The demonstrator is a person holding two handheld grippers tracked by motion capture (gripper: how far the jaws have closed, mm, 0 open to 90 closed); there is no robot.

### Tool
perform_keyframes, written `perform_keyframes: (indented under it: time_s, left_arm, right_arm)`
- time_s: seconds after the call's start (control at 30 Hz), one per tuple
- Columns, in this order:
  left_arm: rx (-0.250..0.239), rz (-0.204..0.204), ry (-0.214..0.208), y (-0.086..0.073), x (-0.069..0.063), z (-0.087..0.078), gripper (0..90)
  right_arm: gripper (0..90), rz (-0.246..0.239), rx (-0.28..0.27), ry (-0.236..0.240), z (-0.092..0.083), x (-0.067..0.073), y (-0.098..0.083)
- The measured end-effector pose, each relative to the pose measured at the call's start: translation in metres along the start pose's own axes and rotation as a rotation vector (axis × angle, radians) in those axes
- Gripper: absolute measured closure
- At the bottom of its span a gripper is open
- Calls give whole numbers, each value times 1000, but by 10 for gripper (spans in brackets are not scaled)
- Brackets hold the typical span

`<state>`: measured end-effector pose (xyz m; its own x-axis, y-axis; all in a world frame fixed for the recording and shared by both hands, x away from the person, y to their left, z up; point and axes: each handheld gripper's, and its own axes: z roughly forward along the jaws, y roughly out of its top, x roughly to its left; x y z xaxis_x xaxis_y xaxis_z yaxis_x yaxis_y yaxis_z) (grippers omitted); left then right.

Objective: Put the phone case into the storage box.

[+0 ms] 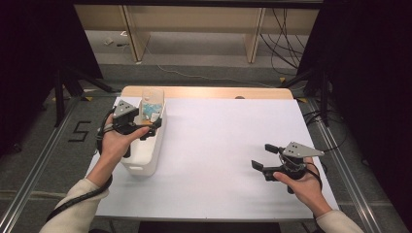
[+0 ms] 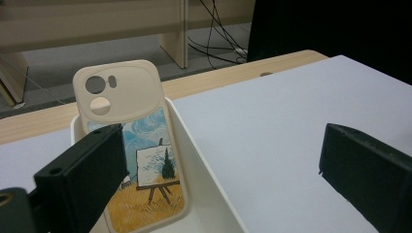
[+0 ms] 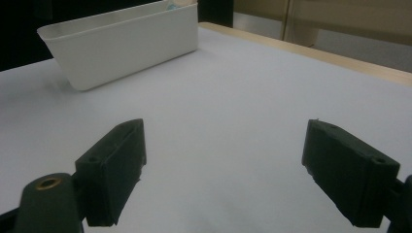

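So the phone case (image 2: 136,150) is standing nearly upright at the far end of the white bin (image 1: 145,155), just past the left gripper (image 2: 218,170), whose jaws are wide apart with one at the case's edge. The right gripper (image 1: 265,156) sits well apart over the bare table (image 1: 218,145), jaws spread too.

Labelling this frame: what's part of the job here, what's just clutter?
In play:
phone case, propped in the bin
white bin
left gripper, open, at the bin

Lying about:
right gripper, open, idle over white table
floor cables

Phone case (image 2: 141,155) upright in white bin (image 2: 204,160)
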<state>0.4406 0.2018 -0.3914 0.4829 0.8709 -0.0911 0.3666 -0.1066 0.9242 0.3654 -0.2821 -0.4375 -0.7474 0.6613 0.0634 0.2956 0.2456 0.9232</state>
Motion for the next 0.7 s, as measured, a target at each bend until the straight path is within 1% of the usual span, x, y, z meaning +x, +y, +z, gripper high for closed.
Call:
perform_keyframes:
  time_s: [0.17, 0.4, 0.7]
  left_arm:
    - [-7, -4, -15, -5, -5, -3, 27]
    - [-15, 16, -28, -8, -11, -8, 26]
    - [-11, 28, -39, -16, -17, -13, 24]
  right_arm:
    - [168, 0, 0, 0, 0, 0, 0]
    - [169, -1, 0, -1, 0, 0, 0]
    - [169, -2, 0, 0, 0, 1, 0]
